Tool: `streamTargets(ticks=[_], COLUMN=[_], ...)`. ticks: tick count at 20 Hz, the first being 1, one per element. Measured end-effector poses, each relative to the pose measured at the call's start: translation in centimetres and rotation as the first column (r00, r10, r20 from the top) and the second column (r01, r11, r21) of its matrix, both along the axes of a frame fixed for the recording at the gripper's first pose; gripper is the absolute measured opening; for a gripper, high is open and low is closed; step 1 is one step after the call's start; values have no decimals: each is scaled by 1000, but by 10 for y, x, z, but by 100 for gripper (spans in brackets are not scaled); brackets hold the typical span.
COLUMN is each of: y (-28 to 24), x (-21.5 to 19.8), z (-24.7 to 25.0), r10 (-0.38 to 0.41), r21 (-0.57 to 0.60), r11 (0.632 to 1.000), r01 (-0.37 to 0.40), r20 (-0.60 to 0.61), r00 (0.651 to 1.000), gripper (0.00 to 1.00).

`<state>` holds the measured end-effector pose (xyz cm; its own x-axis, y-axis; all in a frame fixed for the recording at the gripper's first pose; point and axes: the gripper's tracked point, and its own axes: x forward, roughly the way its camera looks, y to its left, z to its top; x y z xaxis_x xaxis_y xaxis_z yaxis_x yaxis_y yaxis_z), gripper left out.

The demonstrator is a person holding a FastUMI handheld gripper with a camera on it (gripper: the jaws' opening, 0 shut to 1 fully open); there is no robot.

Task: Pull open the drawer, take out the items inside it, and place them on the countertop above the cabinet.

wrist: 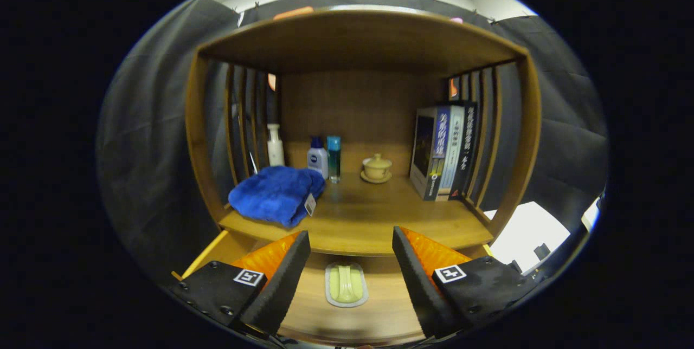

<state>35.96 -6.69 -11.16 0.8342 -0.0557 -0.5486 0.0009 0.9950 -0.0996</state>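
The wooden drawer is pulled out below the countertop of the cabinet. On the drawer's floor lies a pale green soap in a clear dish, between my two fingers and a little below them. My gripper is open above the drawer, with nothing between its fingers. A folded blue towel with a tag lies on the countertop beyond the left finger.
On the countertop stand a white pump bottle, a small white bottle, a teal bottle, a lidded tea cup on a saucer and upright books. Slatted wooden sides and a shelf above enclose the countertop.
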Motion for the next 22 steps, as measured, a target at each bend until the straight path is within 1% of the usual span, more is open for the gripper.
streamTargets(ticks=[1,3,6,8,10,12,15,16,18,19,21,22], y=[2,4,2,2,-3,0,-1,1,3,3,3,0], x=[4,1,-6,-8,-4,-5,-15,-16,-17,-18,-20,-22], z=[-20,-66,-107,-128,-142,-150,-161,-164,-167,-168,-169,-171], r10=[6,7,1,-16,-46,-53,-57,-60,-49,-48,-56,-71], r21=[-1,15,-6,-4,-6,11,10,15,30,32,29,25], r11=[1000,1000,1000,1000,999,998,997,996,996,996,995,993], r01=[-6,-4,-4,16,49,68,77,86,86,86,95,112], r20=[-66,-201,-346,-421,-465,-506,-584,-600,-615,-620,-631,-630], r00=[998,980,938,907,884,861,810,798,787,783,773,773], gripper=[99,99,99,99,98,95,89,88,79,69,65,53])
